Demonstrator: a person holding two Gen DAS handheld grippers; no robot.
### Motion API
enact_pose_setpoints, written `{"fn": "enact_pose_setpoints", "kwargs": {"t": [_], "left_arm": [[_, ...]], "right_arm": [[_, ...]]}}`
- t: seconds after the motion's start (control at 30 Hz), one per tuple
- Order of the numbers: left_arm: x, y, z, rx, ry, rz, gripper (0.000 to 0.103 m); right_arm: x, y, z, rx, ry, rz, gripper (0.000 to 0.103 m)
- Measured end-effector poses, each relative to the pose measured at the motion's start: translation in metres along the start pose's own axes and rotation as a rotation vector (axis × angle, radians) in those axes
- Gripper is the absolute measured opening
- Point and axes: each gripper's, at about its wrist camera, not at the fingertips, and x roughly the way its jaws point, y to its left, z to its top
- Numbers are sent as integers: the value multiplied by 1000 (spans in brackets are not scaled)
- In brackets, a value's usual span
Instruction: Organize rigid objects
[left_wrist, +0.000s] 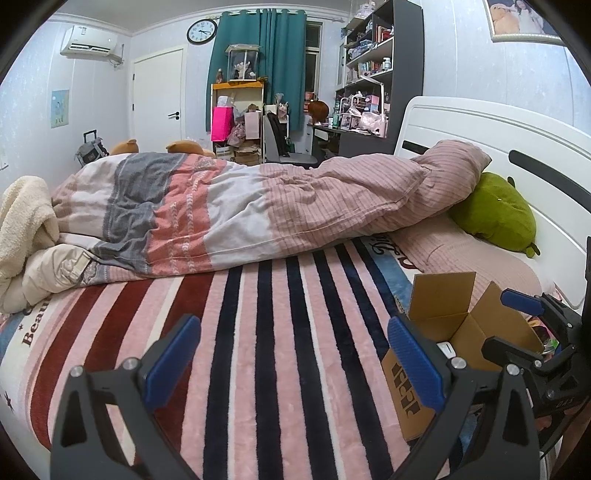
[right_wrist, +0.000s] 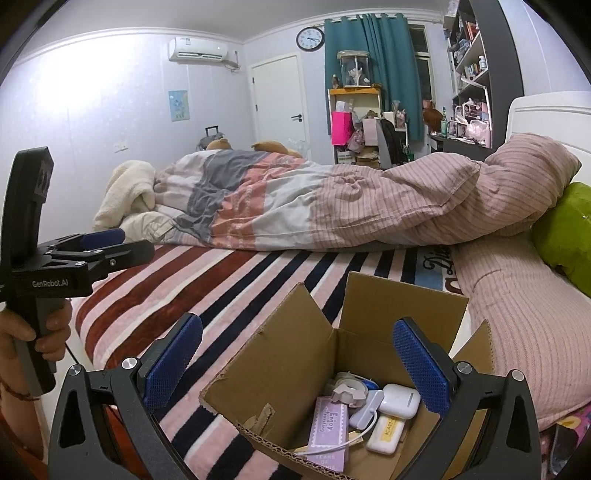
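An open cardboard box (right_wrist: 295, 354) stands on the striped blanket. It holds a white earbud case (right_wrist: 399, 400), a tape dispenser (right_wrist: 351, 387), a purple booklet (right_wrist: 328, 432), a cream case (right_wrist: 386, 434) and a white cable. My right gripper (right_wrist: 295, 360) is open and empty, hovering over the box. My left gripper (left_wrist: 291, 354) is open and empty above the blanket, left of the box (left_wrist: 465, 332). In the left wrist view the right gripper (left_wrist: 535, 325) shows over the box. In the right wrist view the left gripper (right_wrist: 107, 243) shows at the left.
A rumpled quilt (left_wrist: 258, 206) lies across the bed behind the striped blanket (left_wrist: 277, 350). A green plush (left_wrist: 495, 214) leans on the white headboard (left_wrist: 480, 133). A pink pillow (right_wrist: 517, 325) lies right of the box. Shelves and a desk stand at the back.
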Motion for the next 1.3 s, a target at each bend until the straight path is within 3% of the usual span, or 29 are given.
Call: {"fn": "enact_pose_setpoints", "kwargs": {"t": [1.3], "left_arm": [[2,11,-5,1,4,12,100]], "right_arm": [[2,5,-7,1,6,-10,103]]}}
